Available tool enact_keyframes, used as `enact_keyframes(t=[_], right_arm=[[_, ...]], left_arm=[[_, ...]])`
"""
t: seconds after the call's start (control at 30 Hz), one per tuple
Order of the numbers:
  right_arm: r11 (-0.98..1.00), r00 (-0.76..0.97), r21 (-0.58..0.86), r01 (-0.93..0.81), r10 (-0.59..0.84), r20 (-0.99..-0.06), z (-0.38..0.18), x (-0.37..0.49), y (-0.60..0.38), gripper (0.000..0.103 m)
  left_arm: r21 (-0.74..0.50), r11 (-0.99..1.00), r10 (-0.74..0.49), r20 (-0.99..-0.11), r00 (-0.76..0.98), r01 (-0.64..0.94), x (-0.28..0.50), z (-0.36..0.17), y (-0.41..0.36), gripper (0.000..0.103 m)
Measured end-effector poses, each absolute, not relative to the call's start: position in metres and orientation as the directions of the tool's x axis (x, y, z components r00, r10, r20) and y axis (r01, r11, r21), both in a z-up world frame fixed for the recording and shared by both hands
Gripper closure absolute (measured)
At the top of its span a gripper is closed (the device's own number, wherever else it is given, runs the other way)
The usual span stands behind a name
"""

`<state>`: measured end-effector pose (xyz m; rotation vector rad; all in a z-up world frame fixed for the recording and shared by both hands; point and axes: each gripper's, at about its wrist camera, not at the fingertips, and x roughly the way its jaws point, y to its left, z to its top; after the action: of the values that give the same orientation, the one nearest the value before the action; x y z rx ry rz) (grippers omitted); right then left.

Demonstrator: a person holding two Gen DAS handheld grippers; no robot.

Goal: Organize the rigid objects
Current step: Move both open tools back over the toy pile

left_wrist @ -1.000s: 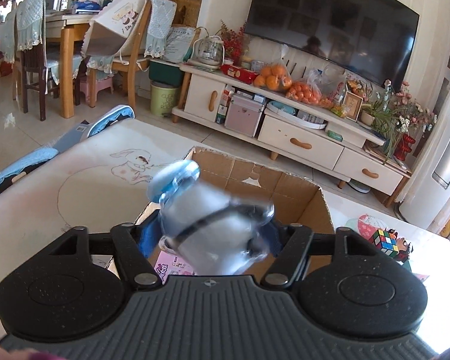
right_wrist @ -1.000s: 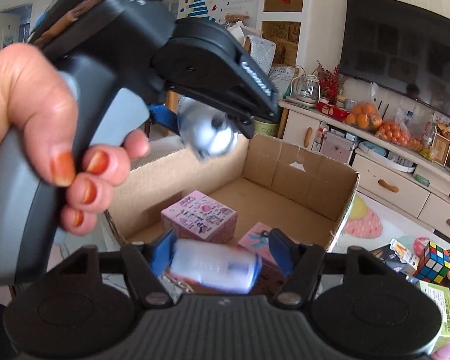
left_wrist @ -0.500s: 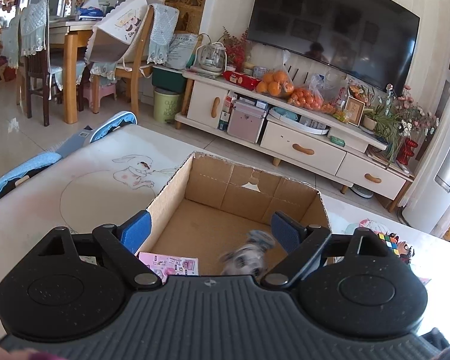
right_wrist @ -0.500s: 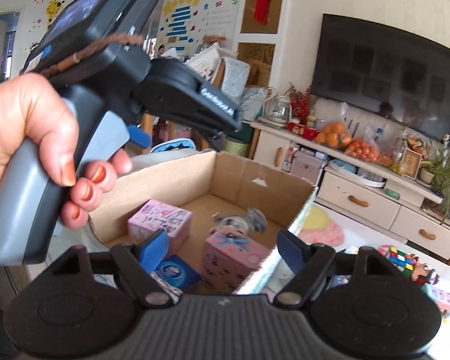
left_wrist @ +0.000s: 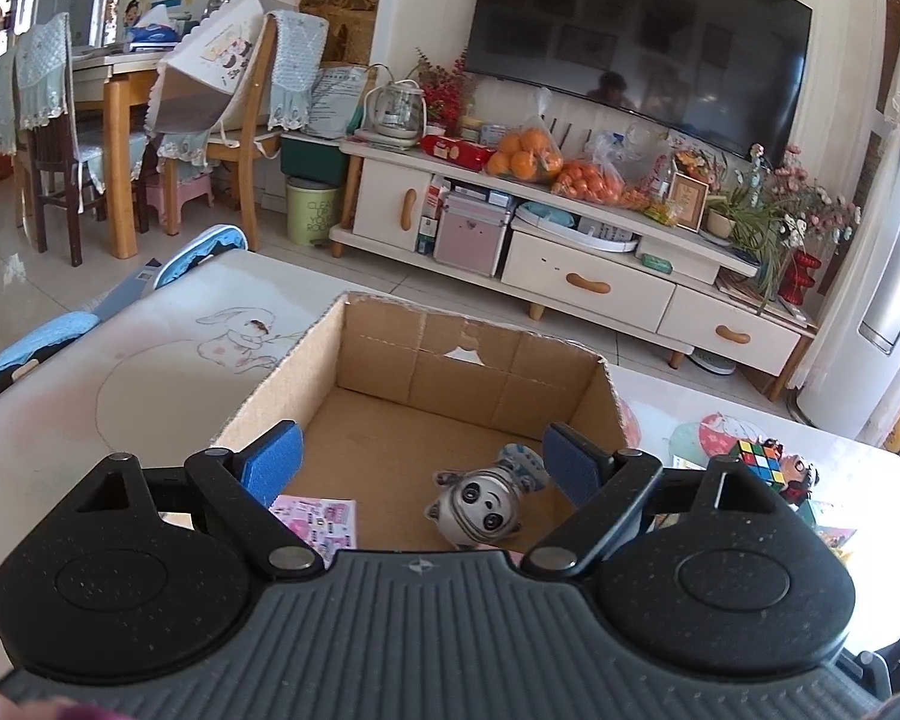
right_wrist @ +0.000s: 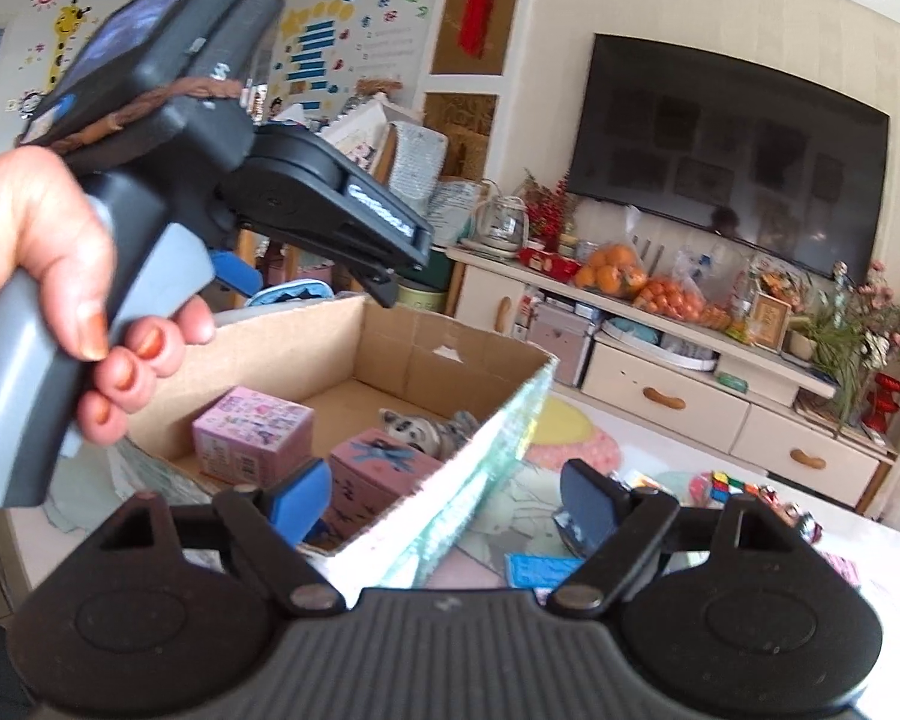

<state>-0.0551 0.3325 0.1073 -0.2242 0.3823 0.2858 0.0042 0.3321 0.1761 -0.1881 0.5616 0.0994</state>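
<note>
— Tongs first: how do they stand?

— Left tongs [left_wrist: 419, 461] gape fully wide above the cardboard box [left_wrist: 390, 360], gripping nothing. Right tongs [right_wrist: 447, 495] are opening, straddling the box's near corner, pads clear of it.

— And the toys?

— Panda figure [left_wrist: 483, 507] lies on the box floor beside two pink boxes [right_wrist: 252, 429]. Puzzle cube [left_wrist: 759, 461] sits on the counter [left_wrist: 90, 396], right of the box.
</note>
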Motion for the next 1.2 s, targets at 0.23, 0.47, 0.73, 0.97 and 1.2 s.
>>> enact_keyframes(t=[0.23, 0.47, 0.73, 0.97, 1.2], right_arm=[[0.965, 0.891, -0.128, -0.23, 0.156, -0.427, 0.104, -0.045, 0.309, 0.019], [0.984, 0.891, -0.102, -0.144, 0.084, -0.447, 0.103, -0.04, 0.281, 0.019], [0.995, 0.895, -0.083, -0.056, 0.013, -0.446, 0.101, -0.039, 0.243, 0.019], [0.998, 0.891, -0.069, 0.008, -0.038, -0.452, 0.096, -0.039, 0.215, 0.019], [0.996, 0.879, -0.067, 0.061, -0.085, -0.468, 0.089, -0.038, 0.188, 0.019]], left_arm=[[-0.126, 0.988, 0.011, -0.536, 0.844, -0.092, 0.003, 0.174, 0.33, 0.0], [-0.08, 0.996, -0.004, -0.535, 0.845, -0.046, 0.004, 0.171, 0.324, 0.0], [-0.034, 0.999, -0.032, -0.53, 0.847, 0.016, 0.004, 0.167, 0.316, 0.0], [0.031, 0.996, -0.058, -0.52, 0.852, 0.086, 0.001, 0.162, 0.306, 0.0], [0.064, 0.985, -0.104, -0.504, 0.858, 0.157, -0.005, 0.158, 0.301, 0.0]])
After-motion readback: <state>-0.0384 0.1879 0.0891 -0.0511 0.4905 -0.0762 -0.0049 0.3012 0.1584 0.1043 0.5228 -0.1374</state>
